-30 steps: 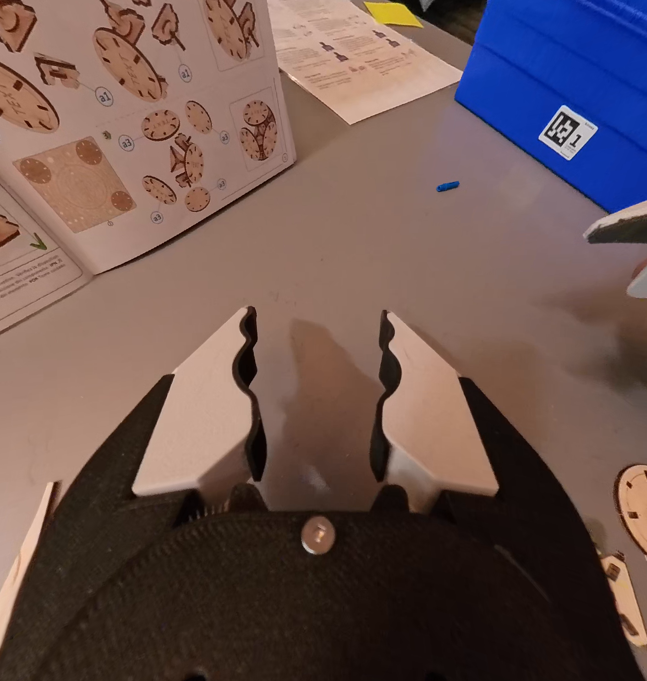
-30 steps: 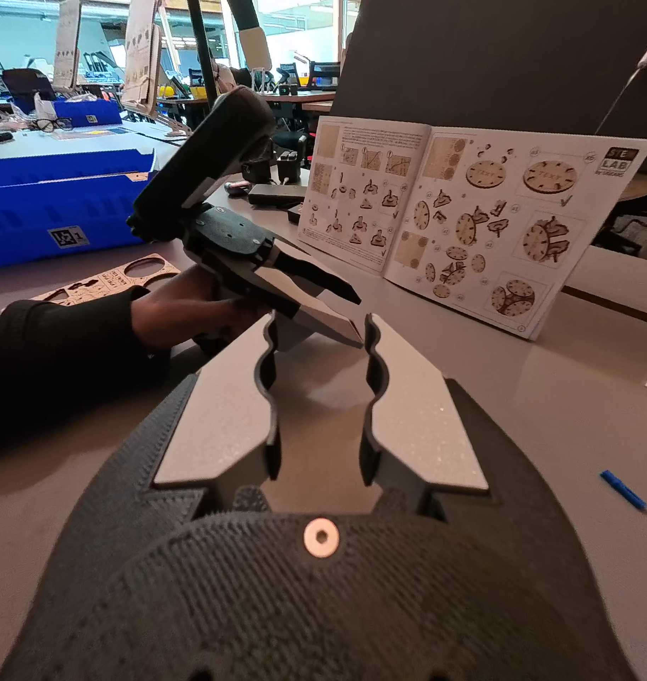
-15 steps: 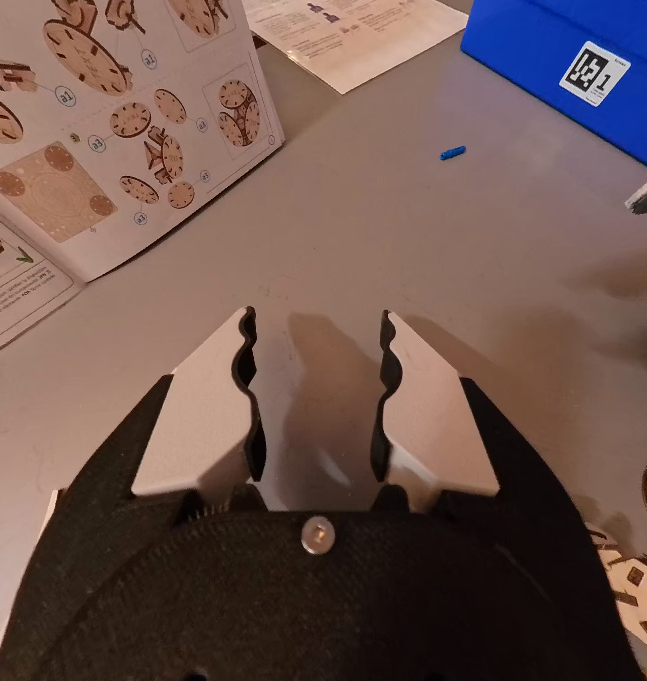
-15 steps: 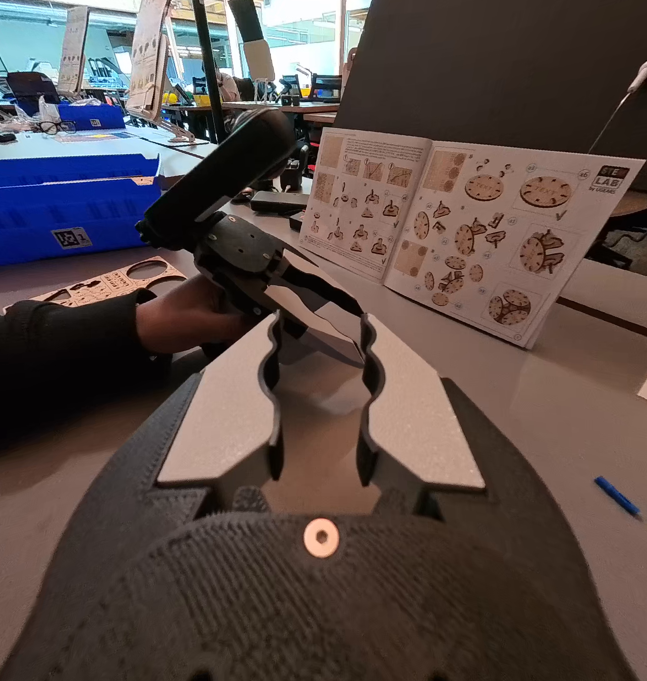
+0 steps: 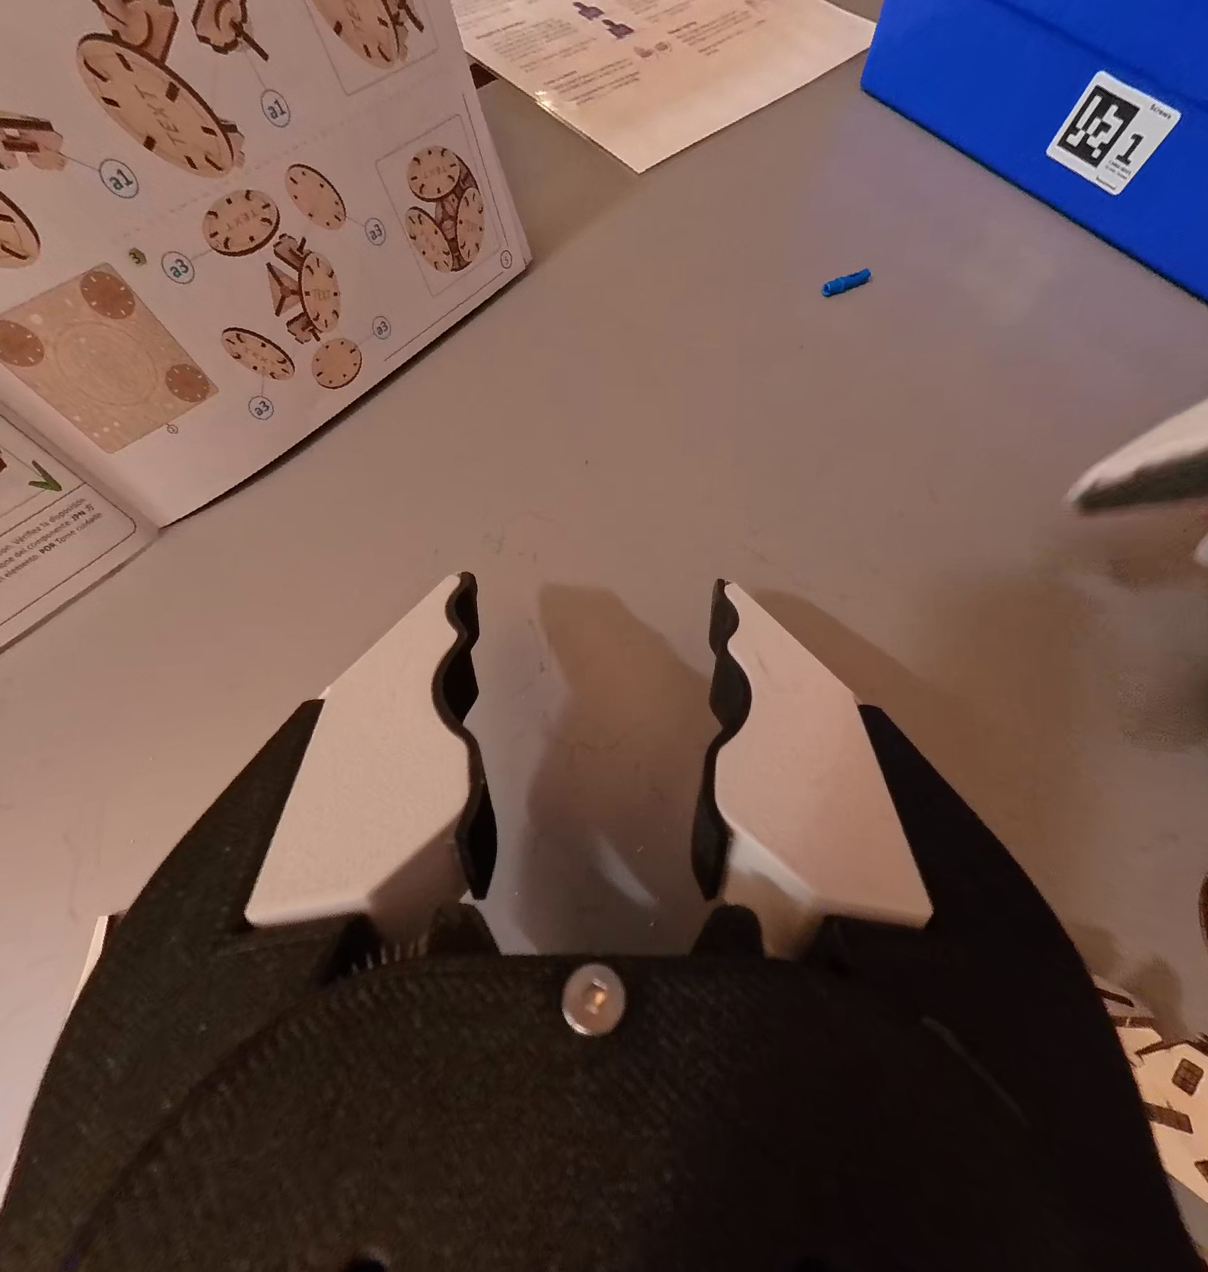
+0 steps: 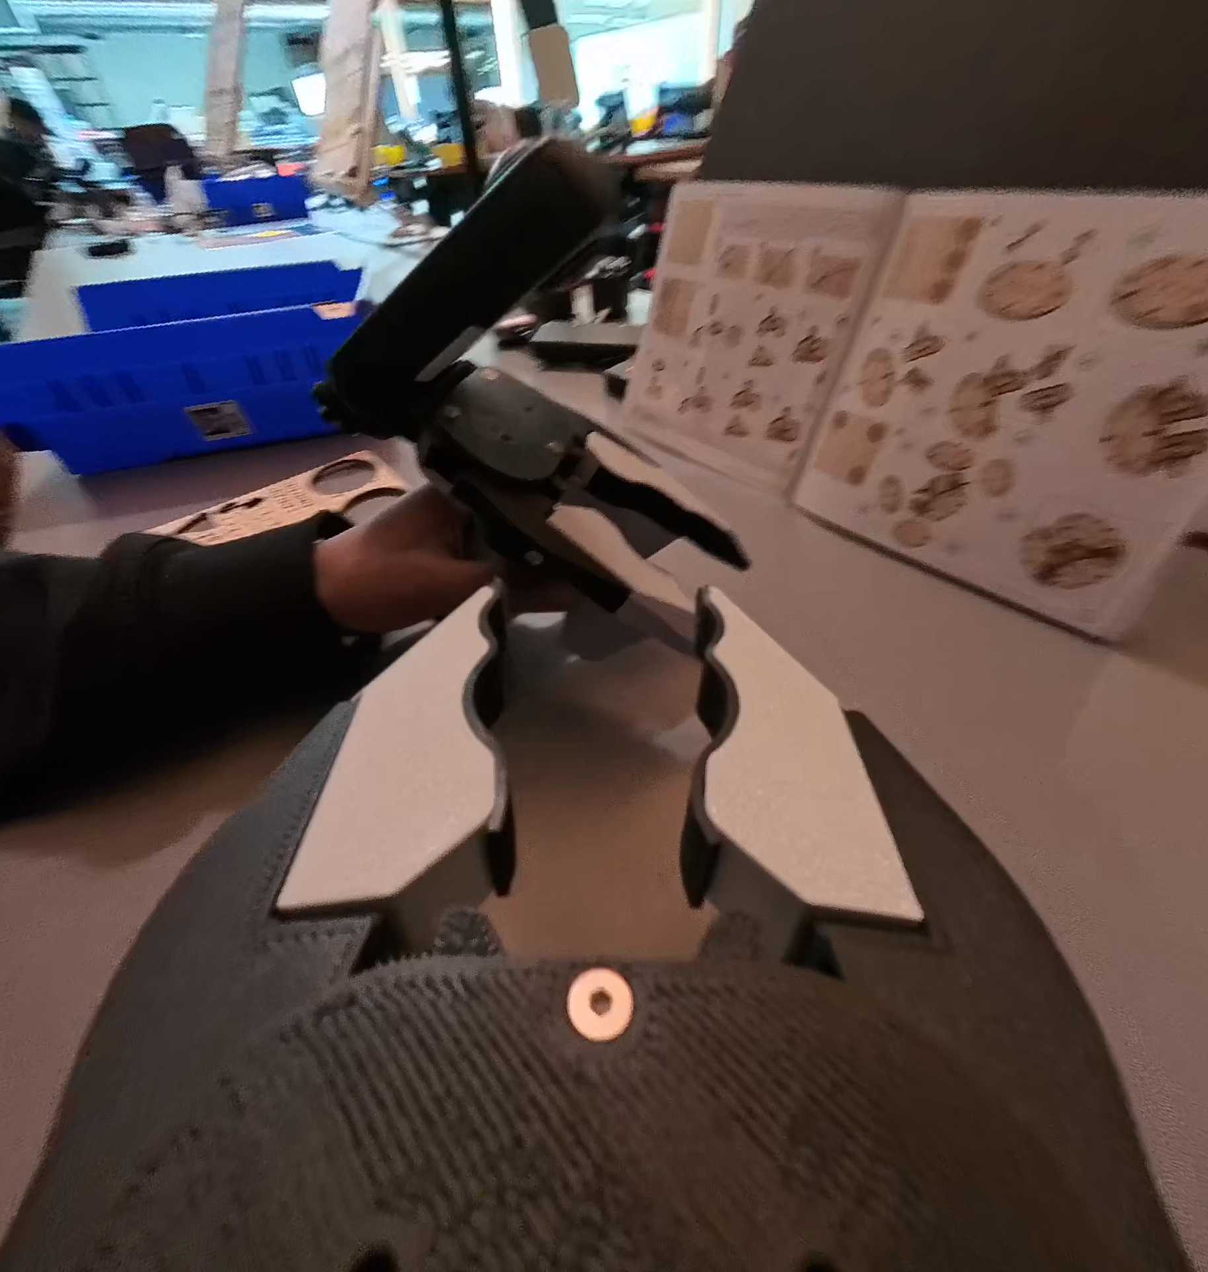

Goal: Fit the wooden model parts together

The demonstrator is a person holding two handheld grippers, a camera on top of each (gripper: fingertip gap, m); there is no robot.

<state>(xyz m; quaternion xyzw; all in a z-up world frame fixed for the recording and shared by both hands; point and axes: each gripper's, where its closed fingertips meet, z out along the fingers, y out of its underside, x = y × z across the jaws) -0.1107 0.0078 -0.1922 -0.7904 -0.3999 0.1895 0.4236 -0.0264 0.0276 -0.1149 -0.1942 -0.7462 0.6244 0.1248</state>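
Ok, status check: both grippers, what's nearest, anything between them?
Left gripper open, empty, over bare grey table. Right gripper open, empty, facing the left. Instruction booklet ahead-left, small blue peg ahead-right. Nothing between jaws.

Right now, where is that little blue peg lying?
In the left wrist view the little blue peg lies alone on the grey table, upper right, between the open instruction booklet and the blue bin.

Booklet (image 5: 229, 227) left of bin (image 5: 1069, 103)
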